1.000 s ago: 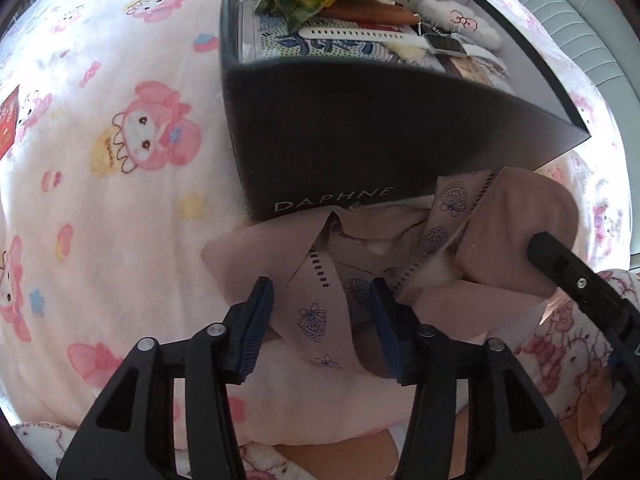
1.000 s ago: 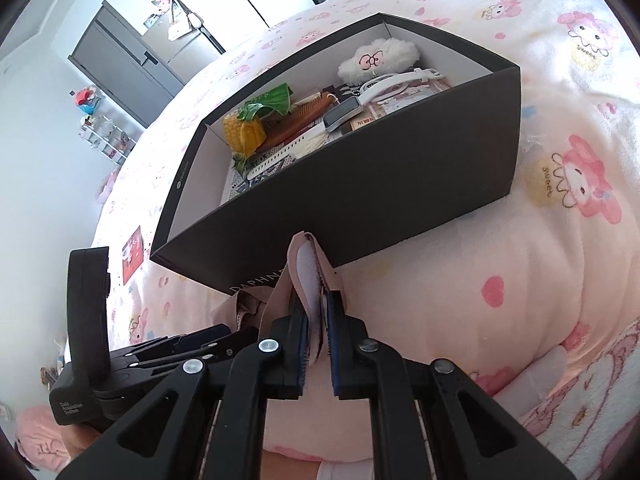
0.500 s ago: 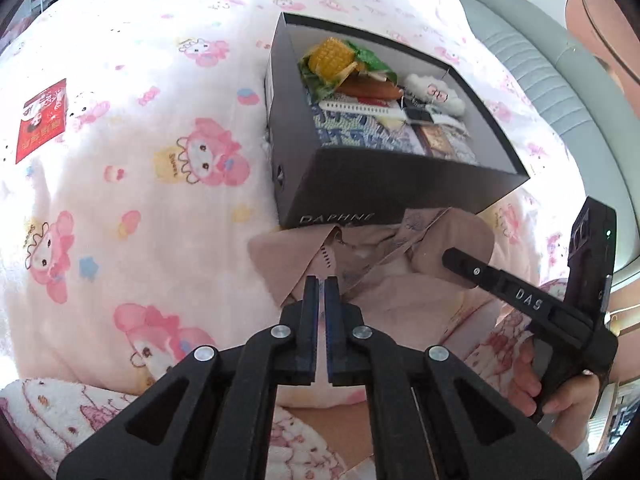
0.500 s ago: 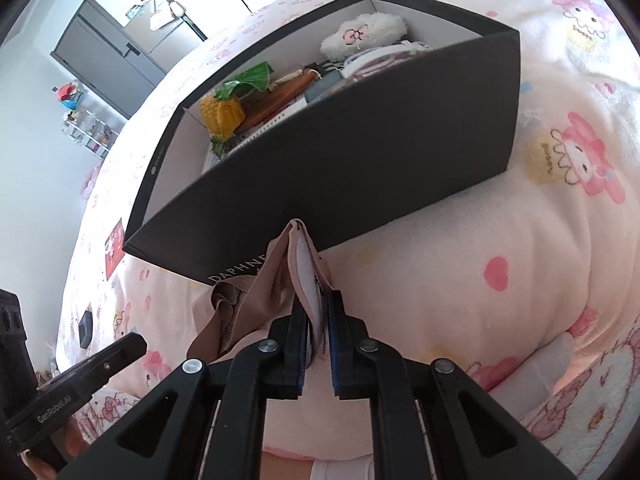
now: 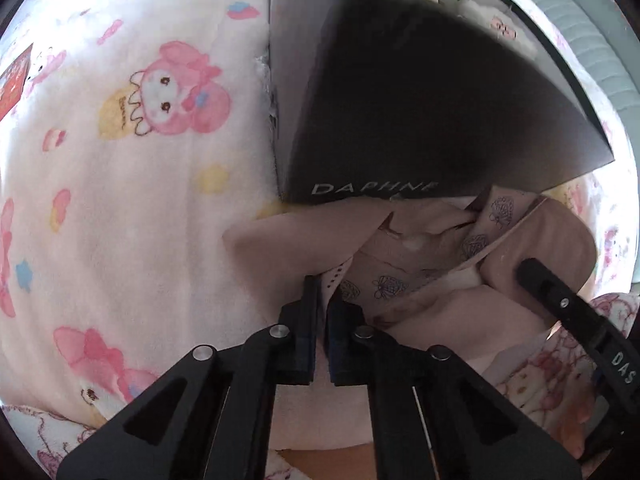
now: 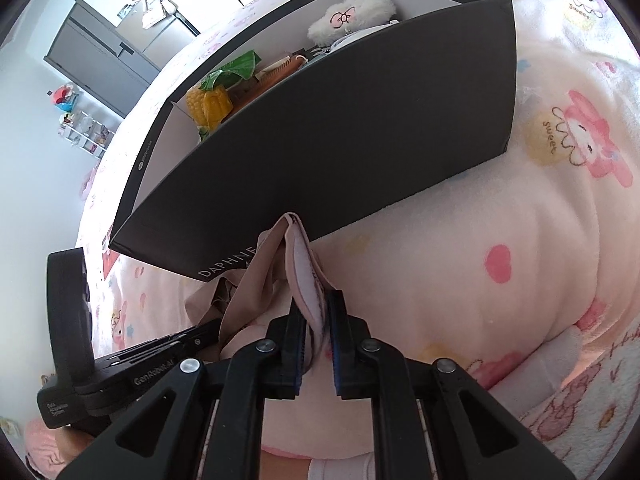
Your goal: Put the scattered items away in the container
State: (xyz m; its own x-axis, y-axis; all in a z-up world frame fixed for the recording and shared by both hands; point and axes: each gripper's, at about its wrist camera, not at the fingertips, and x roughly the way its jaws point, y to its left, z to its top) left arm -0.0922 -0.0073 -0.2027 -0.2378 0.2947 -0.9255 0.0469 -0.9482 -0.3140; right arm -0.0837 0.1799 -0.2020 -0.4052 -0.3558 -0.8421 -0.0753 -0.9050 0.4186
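A beige patterned cloth garment [image 5: 420, 264] lies crumpled on the bed against the front wall of a black box marked DAPHNE [image 5: 400, 112]. My left gripper [image 5: 322, 292] is shut on the garment's left edge. My right gripper [image 6: 316, 312] is shut on another fold of the same garment [image 6: 300, 256], which stands up between its jaws just below the box wall [image 6: 360, 152]. The box holds a toy corn [image 6: 210, 104], a white plush [image 6: 352, 16], a comb and other small items.
The bed is covered by a pink cartoon-print blanket [image 5: 120, 200]. A red card [image 5: 14, 80] lies at the far left. A grey cabinet [image 6: 100, 52] and a small shelf stand against the far wall. The grey headboard [image 5: 600, 52] runs at right.
My left gripper went from open to shut on the garment's edge, and the box now looms closer in its view. My right gripper stays shut on its fold.
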